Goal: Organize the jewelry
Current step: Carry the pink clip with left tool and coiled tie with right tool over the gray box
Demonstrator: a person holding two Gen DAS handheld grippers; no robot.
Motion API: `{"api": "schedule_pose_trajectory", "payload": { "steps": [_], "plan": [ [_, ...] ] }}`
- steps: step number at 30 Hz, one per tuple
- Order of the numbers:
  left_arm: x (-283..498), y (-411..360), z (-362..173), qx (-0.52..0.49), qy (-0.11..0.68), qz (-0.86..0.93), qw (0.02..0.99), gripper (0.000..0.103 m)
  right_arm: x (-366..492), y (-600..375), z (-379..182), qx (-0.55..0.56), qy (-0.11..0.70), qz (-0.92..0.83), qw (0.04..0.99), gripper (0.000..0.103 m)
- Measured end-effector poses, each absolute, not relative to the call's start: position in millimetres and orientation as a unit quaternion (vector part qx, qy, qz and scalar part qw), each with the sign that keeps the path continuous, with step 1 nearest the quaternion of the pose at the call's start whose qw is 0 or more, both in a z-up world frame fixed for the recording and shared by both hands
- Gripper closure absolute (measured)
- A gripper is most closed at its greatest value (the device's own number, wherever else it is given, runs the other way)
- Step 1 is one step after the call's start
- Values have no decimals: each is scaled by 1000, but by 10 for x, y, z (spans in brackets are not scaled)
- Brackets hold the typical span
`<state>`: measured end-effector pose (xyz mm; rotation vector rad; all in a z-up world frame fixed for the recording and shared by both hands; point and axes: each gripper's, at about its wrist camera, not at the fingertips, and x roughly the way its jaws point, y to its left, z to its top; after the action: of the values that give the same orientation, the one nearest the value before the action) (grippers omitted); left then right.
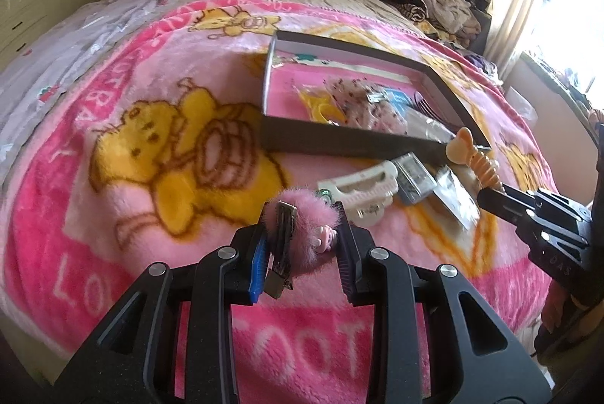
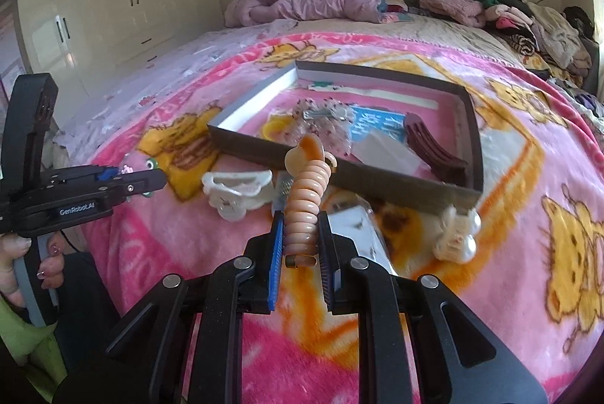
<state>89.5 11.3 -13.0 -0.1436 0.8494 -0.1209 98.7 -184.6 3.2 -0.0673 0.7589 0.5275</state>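
Observation:
My left gripper (image 1: 302, 215) is shut on a pink fluffy hair clip (image 1: 302, 215) with a metal clasp, held above the blanket. My right gripper (image 2: 300, 219) is shut on a peach banana hair clip (image 2: 305, 192), in front of the near wall of the dark shallow box (image 2: 377, 183). The box (image 1: 321, 138) holds a yellow ring (image 2: 275, 128), a speckled clip (image 2: 324, 125), a blue card (image 2: 377, 125) and a dark red comb clip (image 2: 430, 147). The right gripper with the peach clip (image 1: 472, 155) also shows in the left wrist view.
On the pink cartoon blanket (image 2: 490, 215) lie a white claw clip (image 2: 238, 192), a pearl clip (image 2: 456, 234), clear packets (image 2: 358, 226) and a small clear box (image 1: 413, 177). Piled clothes (image 2: 528, 15) and bedding (image 2: 309, 0) sit at the bed's far end. Cupboards (image 2: 113, 0) stand at the left.

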Motion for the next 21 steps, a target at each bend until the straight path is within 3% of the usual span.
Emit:
{"api": "schedule_pose_trajectory", "payload": {
  "steps": [21],
  "plan": [
    [1309, 248, 53, -77, 400, -48, 912, 80, 1338, -1875, 144, -19, 353, 240, 904, 86]
  ]
}}
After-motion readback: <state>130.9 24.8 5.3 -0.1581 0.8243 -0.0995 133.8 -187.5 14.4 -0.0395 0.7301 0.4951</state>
